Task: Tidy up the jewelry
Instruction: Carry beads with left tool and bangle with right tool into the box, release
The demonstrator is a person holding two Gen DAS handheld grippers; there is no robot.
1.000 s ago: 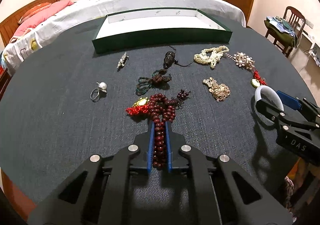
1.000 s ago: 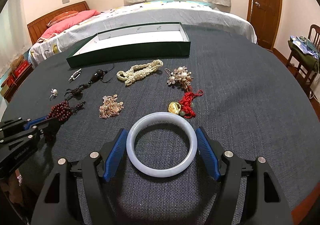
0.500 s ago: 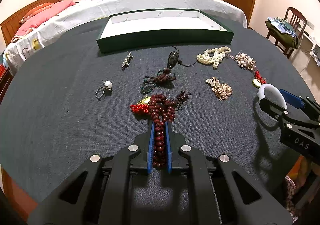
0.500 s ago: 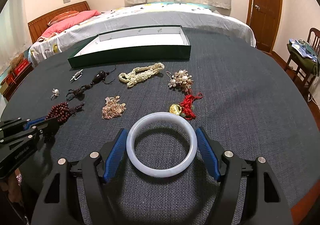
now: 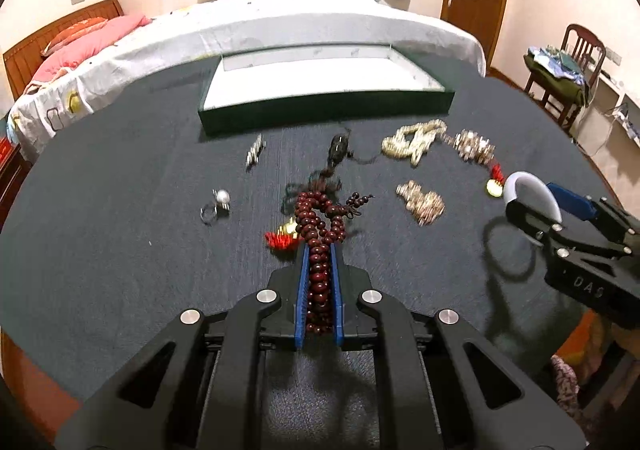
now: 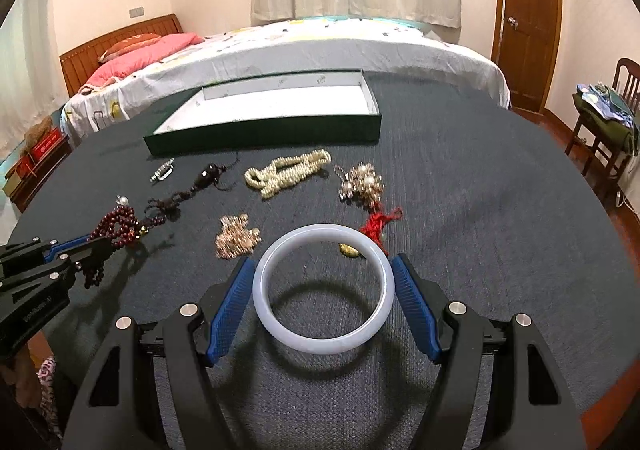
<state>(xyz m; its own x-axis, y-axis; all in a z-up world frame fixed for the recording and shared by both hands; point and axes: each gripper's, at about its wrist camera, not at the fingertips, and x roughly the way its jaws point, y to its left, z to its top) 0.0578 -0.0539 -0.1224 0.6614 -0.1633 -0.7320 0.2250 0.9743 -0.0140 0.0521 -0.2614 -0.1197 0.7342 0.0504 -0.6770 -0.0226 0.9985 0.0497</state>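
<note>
My left gripper (image 5: 319, 250) is shut on a dark red bead bracelet (image 5: 318, 218) and holds it above the dark table; it also shows in the right wrist view (image 6: 116, 228). My right gripper (image 6: 324, 264) is shut on a pale white bangle (image 6: 324, 288), lifted off the table with its shadow beneath; the bangle also shows in the left wrist view (image 5: 528, 192). A green tray with a white floor (image 5: 320, 82) (image 6: 276, 106) stands at the far side of the table.
Loose on the table lie a pearl necklace (image 6: 288, 172), a gold brooch (image 6: 360, 180), a red tassel charm (image 6: 378, 226), a gold chain pile (image 6: 236, 236), a dark pendant (image 6: 208, 176), a pearl ring (image 5: 216, 204) and a silver clip (image 5: 255, 150). A bed stands behind.
Both grippers have risen with their loads. The bead bracelet has come off the table and left its red tassel charm behind. The bangle's shadow has grown below it.
</note>
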